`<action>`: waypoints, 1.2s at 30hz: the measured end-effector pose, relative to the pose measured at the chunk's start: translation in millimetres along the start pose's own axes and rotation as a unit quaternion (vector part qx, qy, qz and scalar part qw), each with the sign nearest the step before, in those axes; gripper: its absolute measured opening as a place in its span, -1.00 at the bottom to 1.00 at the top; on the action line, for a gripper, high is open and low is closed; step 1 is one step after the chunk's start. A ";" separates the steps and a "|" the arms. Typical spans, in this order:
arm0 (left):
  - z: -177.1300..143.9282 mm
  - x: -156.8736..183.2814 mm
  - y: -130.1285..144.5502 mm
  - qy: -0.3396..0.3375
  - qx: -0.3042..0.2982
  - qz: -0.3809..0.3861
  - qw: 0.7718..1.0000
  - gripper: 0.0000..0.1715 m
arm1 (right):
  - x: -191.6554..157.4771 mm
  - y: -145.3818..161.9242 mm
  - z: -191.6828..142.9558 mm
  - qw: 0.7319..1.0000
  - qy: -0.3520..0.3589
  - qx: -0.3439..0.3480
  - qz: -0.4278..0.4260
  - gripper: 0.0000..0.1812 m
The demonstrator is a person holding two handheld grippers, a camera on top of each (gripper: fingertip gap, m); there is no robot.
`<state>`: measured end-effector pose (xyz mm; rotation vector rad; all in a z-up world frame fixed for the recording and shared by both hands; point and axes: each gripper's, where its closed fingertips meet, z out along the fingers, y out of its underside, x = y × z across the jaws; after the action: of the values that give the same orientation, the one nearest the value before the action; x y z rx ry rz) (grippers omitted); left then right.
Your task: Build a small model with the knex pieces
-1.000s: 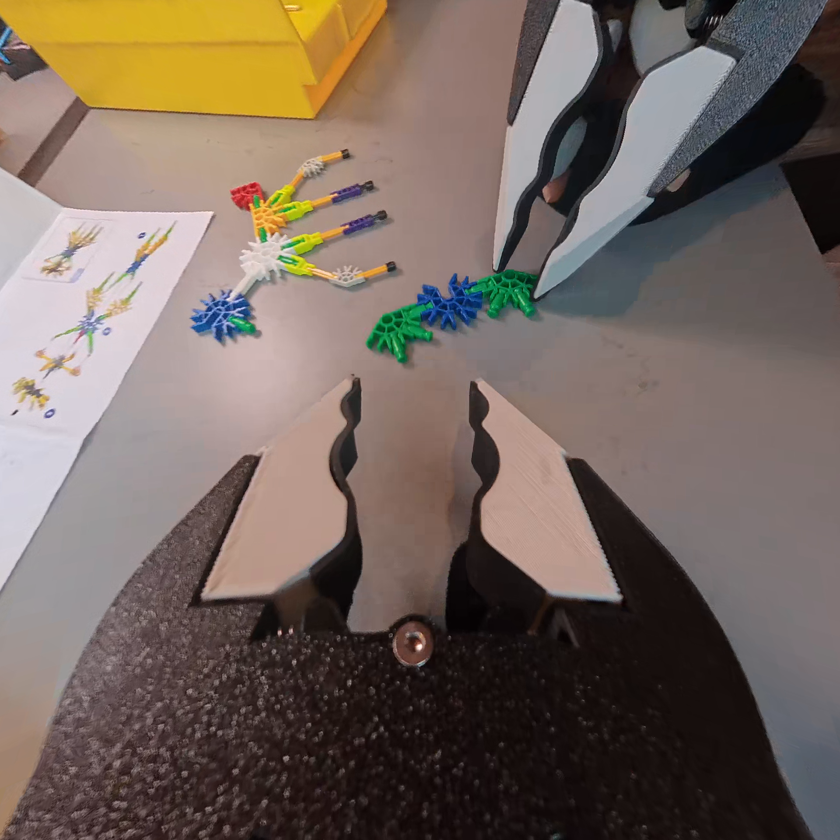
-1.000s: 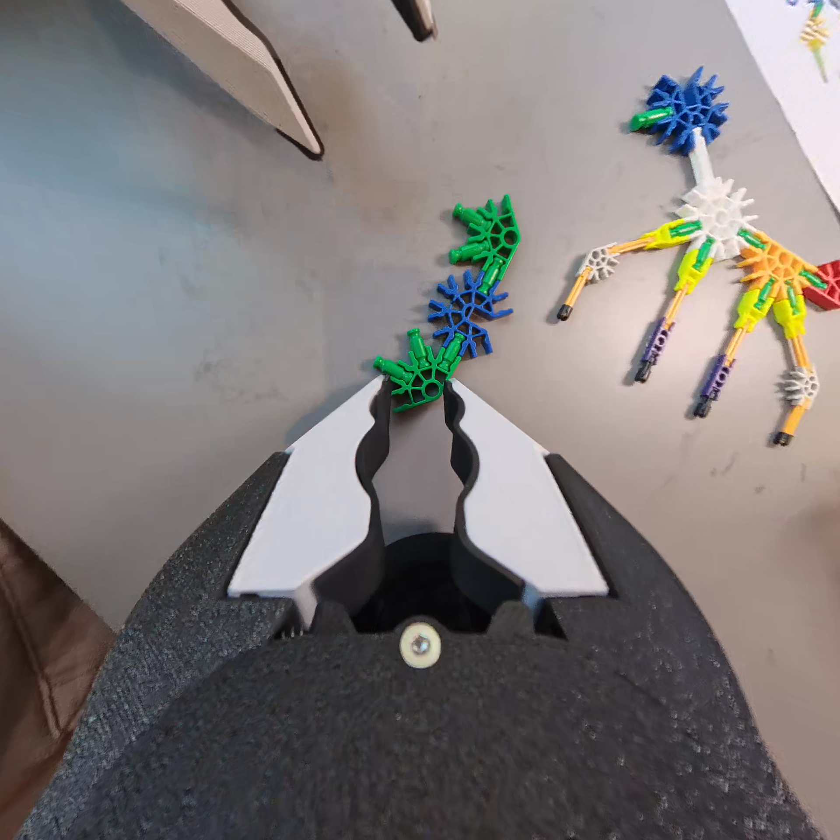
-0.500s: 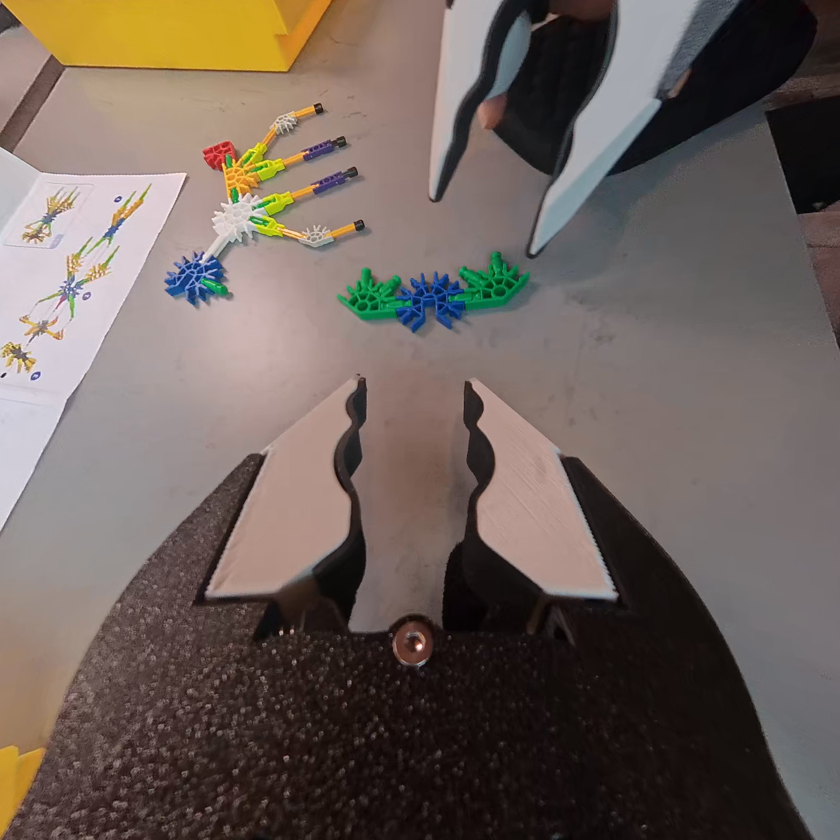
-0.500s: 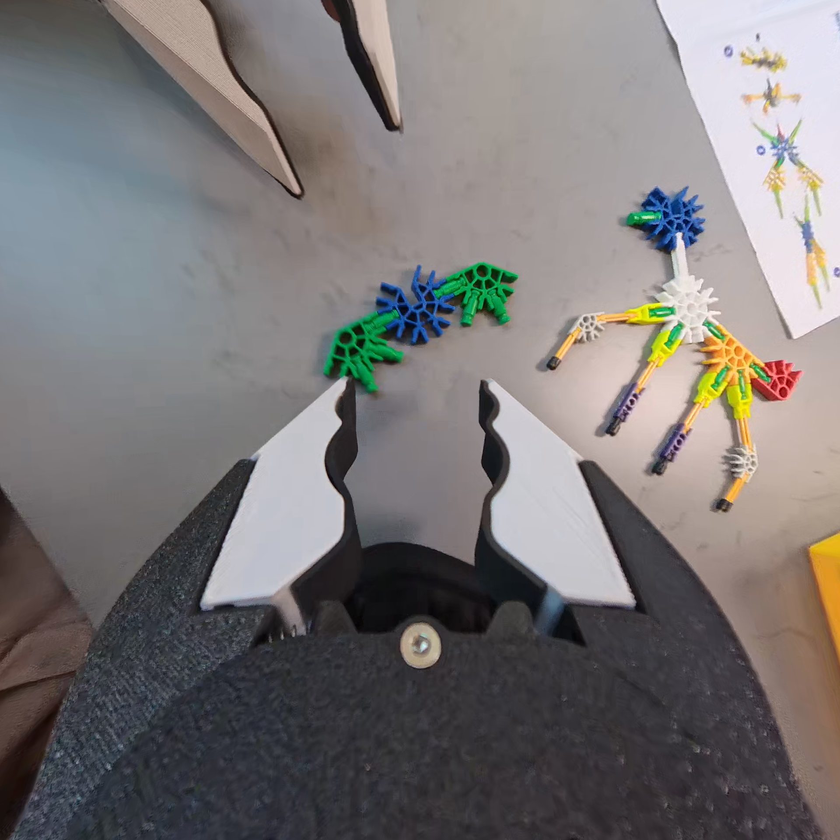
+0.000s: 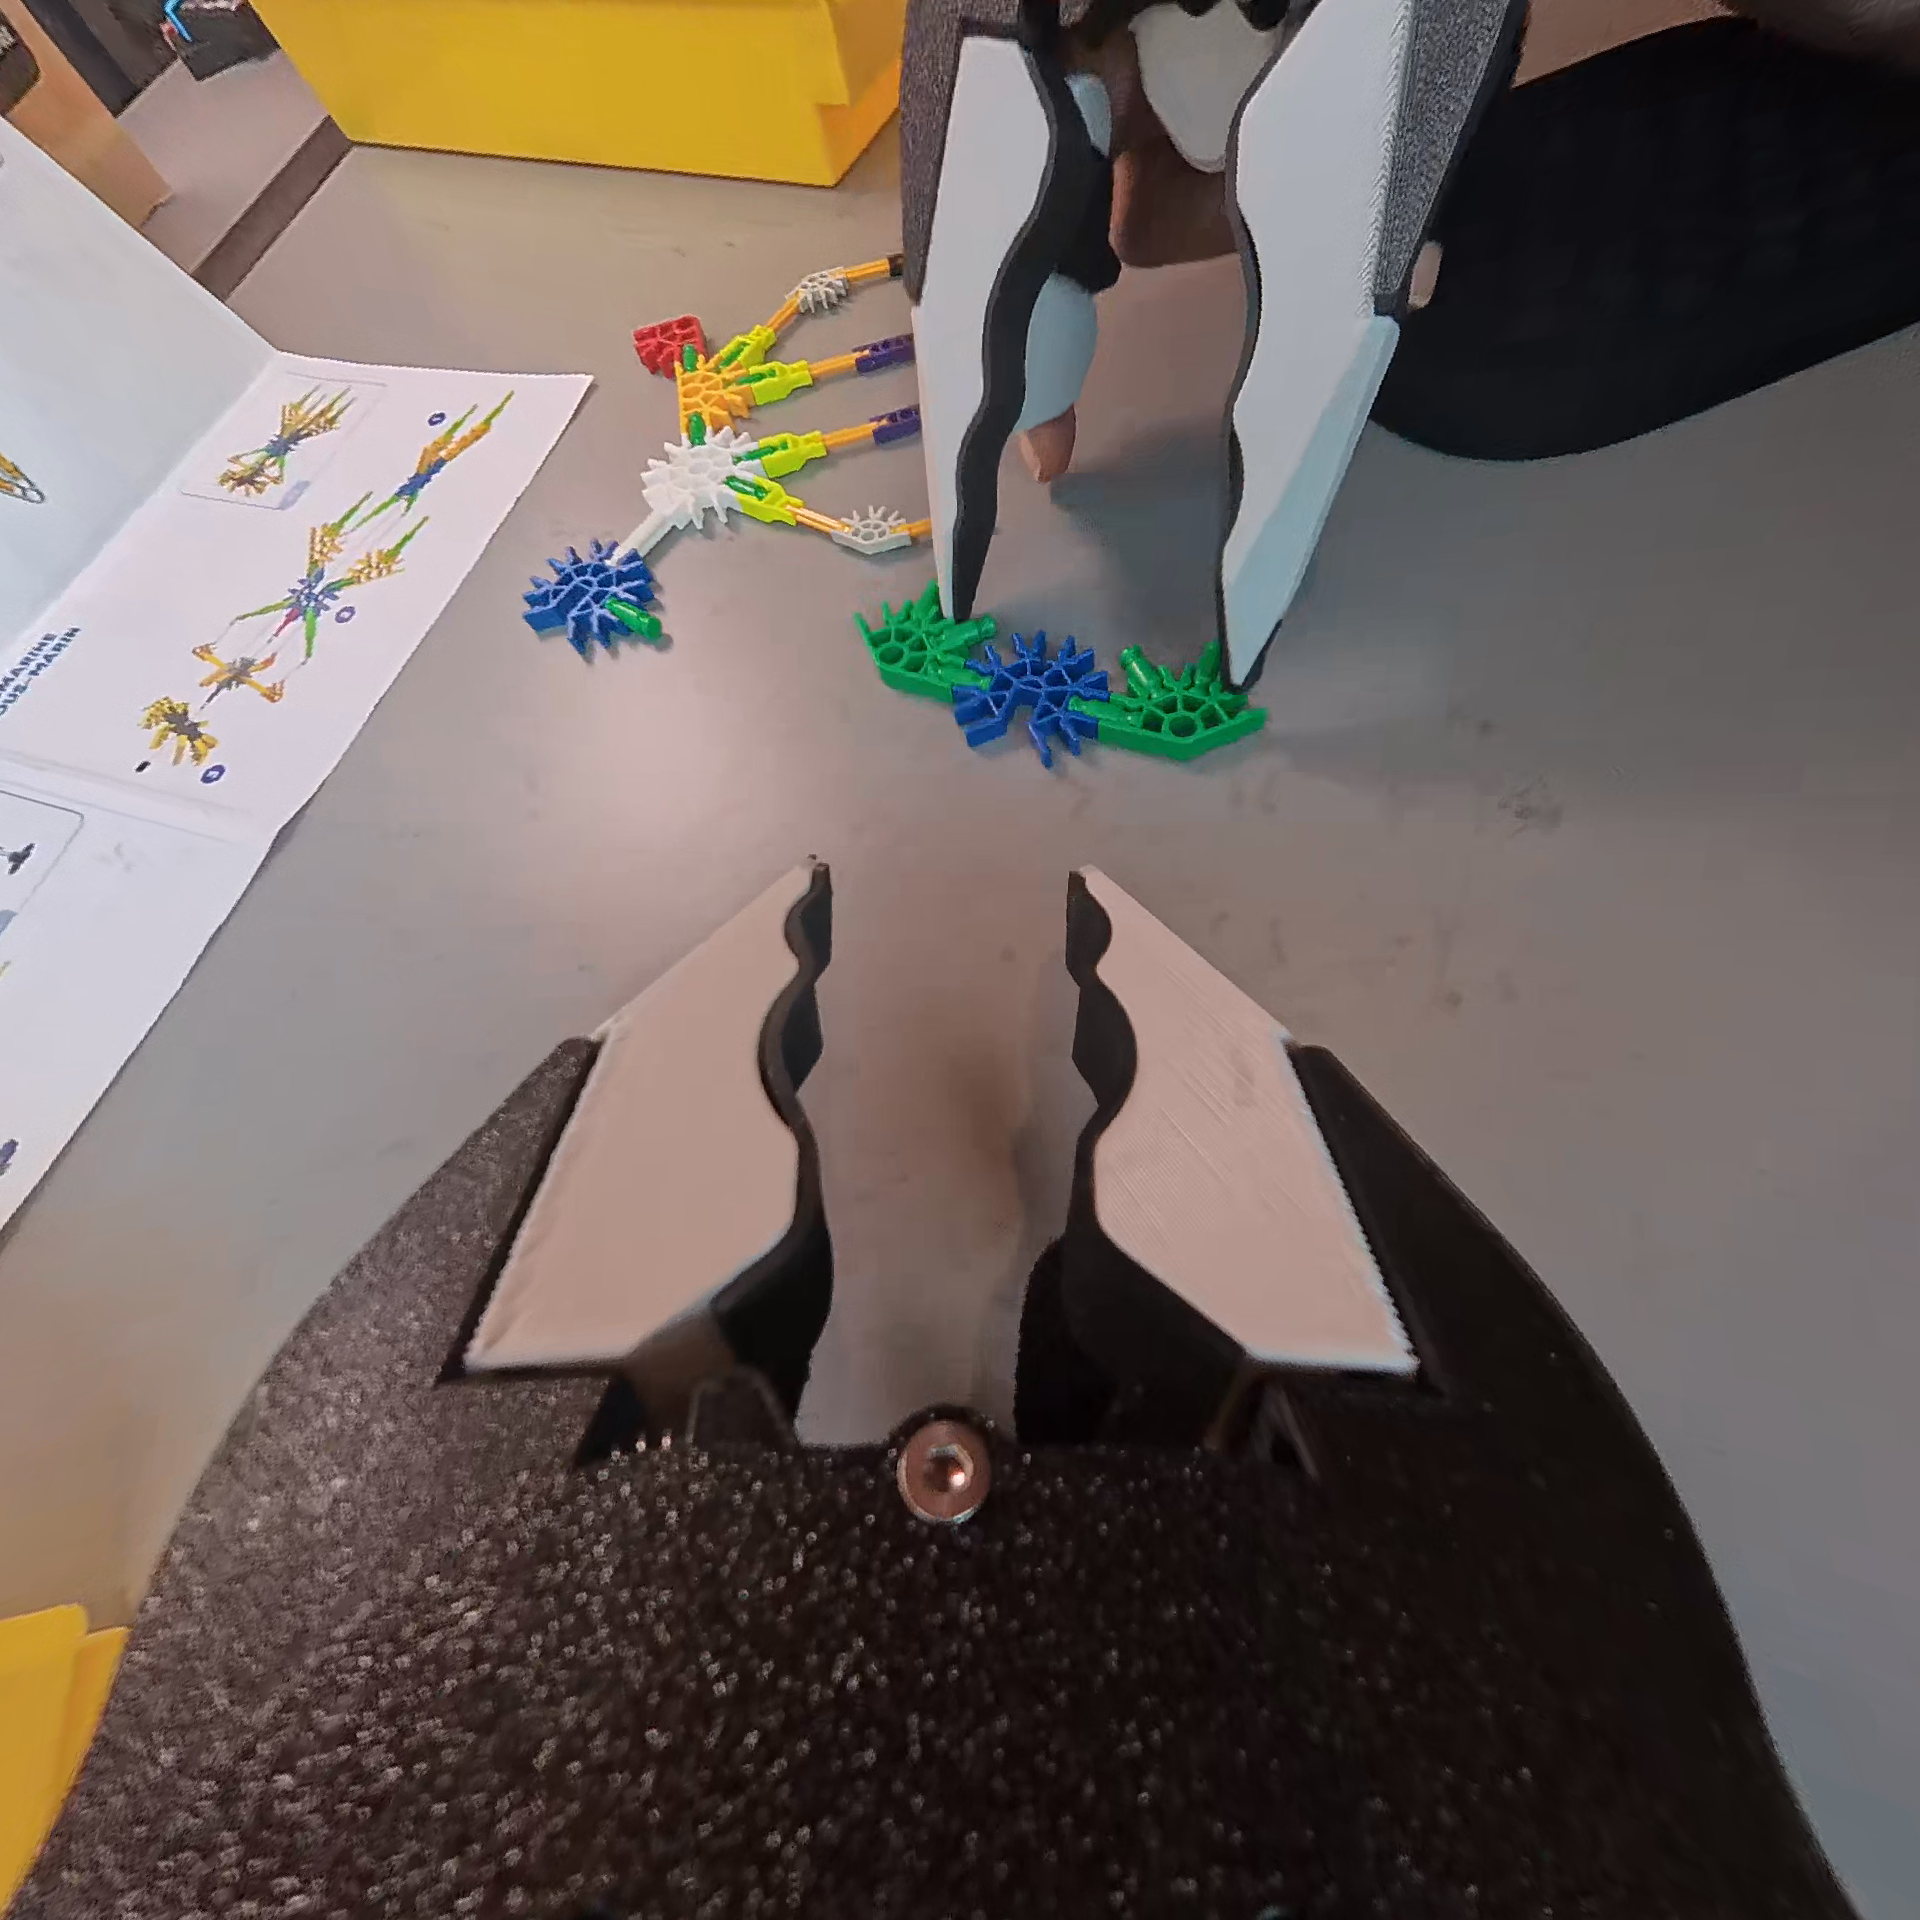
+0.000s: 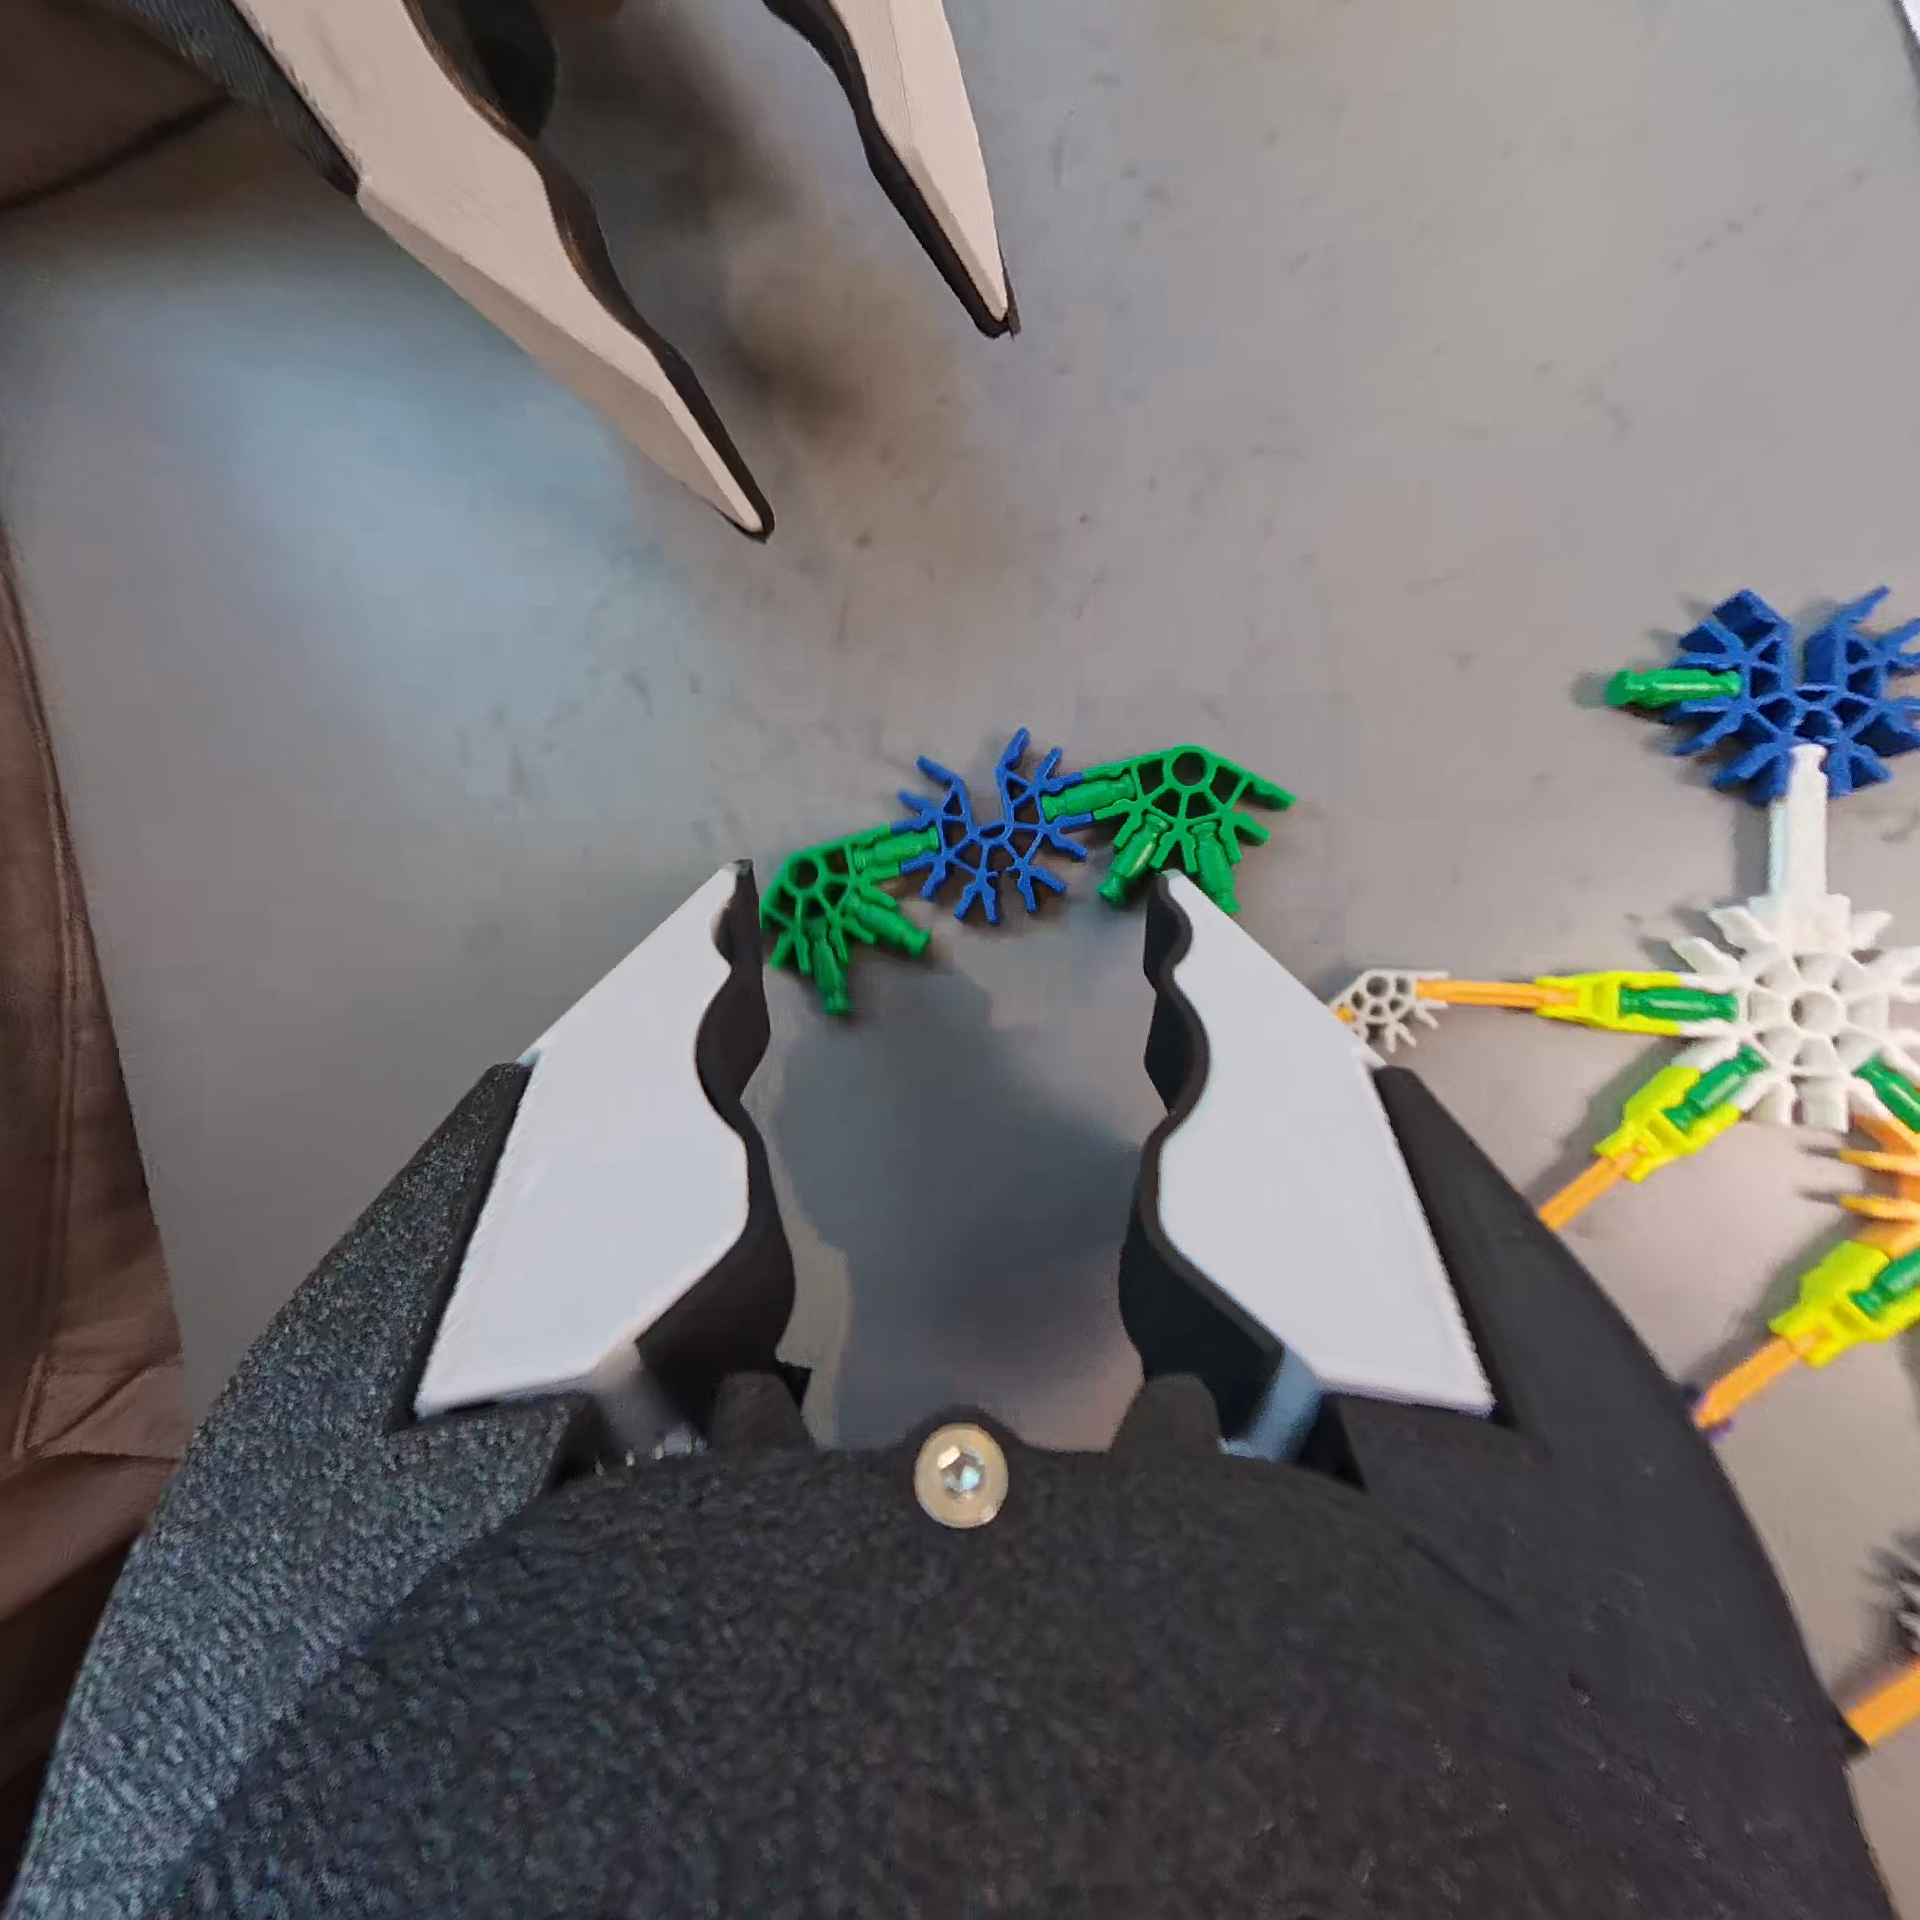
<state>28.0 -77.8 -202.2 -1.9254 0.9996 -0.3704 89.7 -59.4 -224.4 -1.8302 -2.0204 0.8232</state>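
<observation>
A small green-and-blue connector piece (image 5: 1055,681) lies flat on the grey table: a blue snowflake hub between two green fan parts. It also shows in the right wrist view (image 6: 1013,847). My right gripper (image 6: 945,878) is open and low over it, one fingertip by each green end; it also shows in the left wrist view (image 5: 1101,644). My left gripper (image 5: 945,873) is open and empty, a short way in front of the piece; it also shows in the right wrist view (image 6: 888,431).
A larger multicoloured rod-and-hub model (image 5: 727,457) lies left of the piece, also in the right wrist view (image 6: 1787,997). A white instruction sheet (image 5: 239,644) lies at the left. A yellow box (image 5: 582,83) stands at the back. Left tips to right tips: about 8 centimeters.
My right gripper let go of the green end, opened wide and came down astride the piece. The piece turned to lie crosswise. My left gripper stayed open and moved closer.
</observation>
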 end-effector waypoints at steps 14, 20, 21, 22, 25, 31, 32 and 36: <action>-3.6 0.9 15.6 0.046 -0.017 -0.025 0.998 -0.39 | -18.7 -53.6 45.0 0.980 0.026 0.022 -0.198 -0.76; 3.2 16.6 26.7 0.069 -0.060 -0.015 0.996 -0.51 | -11.7 -71.7 19.2 0.975 0.022 0.100 -0.198 -0.51; 3.2 17.9 26.7 0.073 -0.061 -0.018 0.995 -0.53 | -2.7 -76.4 6.0 0.973 0.038 0.124 -0.192 -0.51; 3.1 19.5 27.1 0.078 -0.063 -0.021 0.995 -0.57 | 7.4 -80.2 -7.9 0.971 0.054 0.149 -0.179 -0.51; 2.8 21.3 27.0 0.083 -0.070 -0.021 0.994 -0.64 | 51.8 -74.3 -41.4 0.967 0.122 0.188 -0.120 -0.47; -6.3 11.4 34.6 0.080 -0.083 -0.028 0.993 -0.72 | 128.8 -18.5 -51.8 0.966 0.222 0.128 -0.012 -0.45; -9.5 7.6 37.2 0.078 -0.087 -0.033 0.993 -0.72 | 132.7 -15.6 -50.3 0.967 0.220 0.125 0.009 -0.43; -19.2 -11.4 43.0 0.052 -0.082 -0.042 0.994 -0.67 | 147.3 -1.3 -46.4 0.964 0.246 0.090 0.042 -0.20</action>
<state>-12.0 -91.5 -225.9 -2.1195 1.0471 -0.4525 93.1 94.3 -210.1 -1.8041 -1.5162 0.4861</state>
